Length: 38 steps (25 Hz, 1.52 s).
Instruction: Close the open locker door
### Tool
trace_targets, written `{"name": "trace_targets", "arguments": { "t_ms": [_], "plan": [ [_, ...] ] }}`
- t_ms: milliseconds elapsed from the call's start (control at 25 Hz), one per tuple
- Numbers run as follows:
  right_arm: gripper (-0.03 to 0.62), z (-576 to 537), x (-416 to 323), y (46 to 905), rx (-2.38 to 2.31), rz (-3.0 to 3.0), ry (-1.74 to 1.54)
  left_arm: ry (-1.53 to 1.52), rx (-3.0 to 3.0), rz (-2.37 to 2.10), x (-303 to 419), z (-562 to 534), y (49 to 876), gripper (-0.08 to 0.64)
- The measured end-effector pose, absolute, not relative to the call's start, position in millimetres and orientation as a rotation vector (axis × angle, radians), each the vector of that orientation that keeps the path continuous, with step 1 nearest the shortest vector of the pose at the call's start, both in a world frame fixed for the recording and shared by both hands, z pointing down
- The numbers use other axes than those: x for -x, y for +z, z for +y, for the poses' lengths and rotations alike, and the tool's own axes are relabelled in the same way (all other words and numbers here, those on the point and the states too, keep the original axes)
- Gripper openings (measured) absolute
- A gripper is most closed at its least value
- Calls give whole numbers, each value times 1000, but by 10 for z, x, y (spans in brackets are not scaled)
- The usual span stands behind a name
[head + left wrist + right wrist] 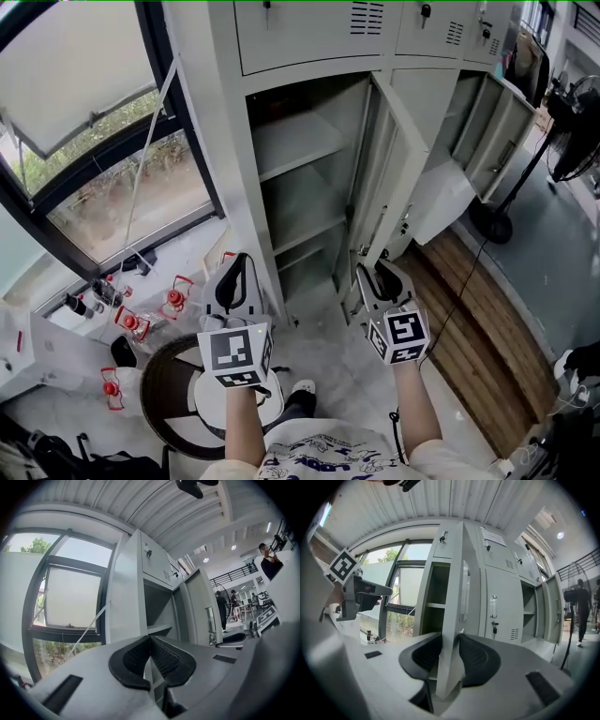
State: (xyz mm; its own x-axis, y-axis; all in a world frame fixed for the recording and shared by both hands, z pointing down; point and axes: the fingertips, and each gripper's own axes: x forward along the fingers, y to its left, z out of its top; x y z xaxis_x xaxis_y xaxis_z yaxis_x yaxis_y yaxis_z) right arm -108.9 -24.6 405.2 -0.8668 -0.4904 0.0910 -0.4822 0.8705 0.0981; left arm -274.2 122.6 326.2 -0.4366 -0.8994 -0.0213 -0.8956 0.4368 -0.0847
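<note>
The open grey locker door [401, 159] stands out edge-on from the tall lower compartment [300, 187], which has a shelf inside. My right gripper [376, 272] is at the door's lower edge. In the right gripper view the door edge [452, 597] runs up between the two black pads [476, 660], which flank it closely without clearly pressing, so the right gripper [450, 641] stands open around it. My left gripper [236, 267] hangs free to the left of the compartment with nothing in it. In the left gripper view that gripper [150, 641] has its tips together.
Further right another locker door [497, 131] also stands open, with a fan on a stand [574, 117] beyond it. A tilted window [112, 178] is at the left, red-capped bottles [131, 323] below it, and a round dark stool [173, 394] by my legs. People [221, 609] stand far off.
</note>
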Motion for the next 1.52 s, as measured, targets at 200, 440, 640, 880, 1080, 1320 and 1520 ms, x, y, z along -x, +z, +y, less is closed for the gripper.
{"name": "trace_targets", "arguments": {
  "t_ms": [200, 440, 640, 880, 1080, 1320, 1520],
  "plan": [
    [121, -148, 1224, 4055, -713, -2941, -130, -101, 1597, 2622, 2777, 1301, 3236, 3],
    [123, -60, 1384, 4055, -675, -2953, -142, -103, 1550, 2653, 2867, 1404, 3235, 3],
    [120, 9, 1525, 4065, -629, -2947, -191, -104, 1514, 2676, 2938, 1471, 3245, 3],
    [104, 84, 1703, 4070, -595, -2949, -218, -103, 1477, 2700, 3030, 1564, 3262, 3],
    [91, 128, 1852, 4071, -564, -2951, -233, -96, 1454, 2717, 3118, 1612, 3277, 3],
    [75, 161, 2031, 4070, -554, -2949, -241, -91, 1433, 2735, 3230, 1655, 3301, 3],
    [63, 189, 2201, 4072, -559, -2944, -239, -94, 1428, 2756, 3321, 1675, 3325, 4]
  ]
}}
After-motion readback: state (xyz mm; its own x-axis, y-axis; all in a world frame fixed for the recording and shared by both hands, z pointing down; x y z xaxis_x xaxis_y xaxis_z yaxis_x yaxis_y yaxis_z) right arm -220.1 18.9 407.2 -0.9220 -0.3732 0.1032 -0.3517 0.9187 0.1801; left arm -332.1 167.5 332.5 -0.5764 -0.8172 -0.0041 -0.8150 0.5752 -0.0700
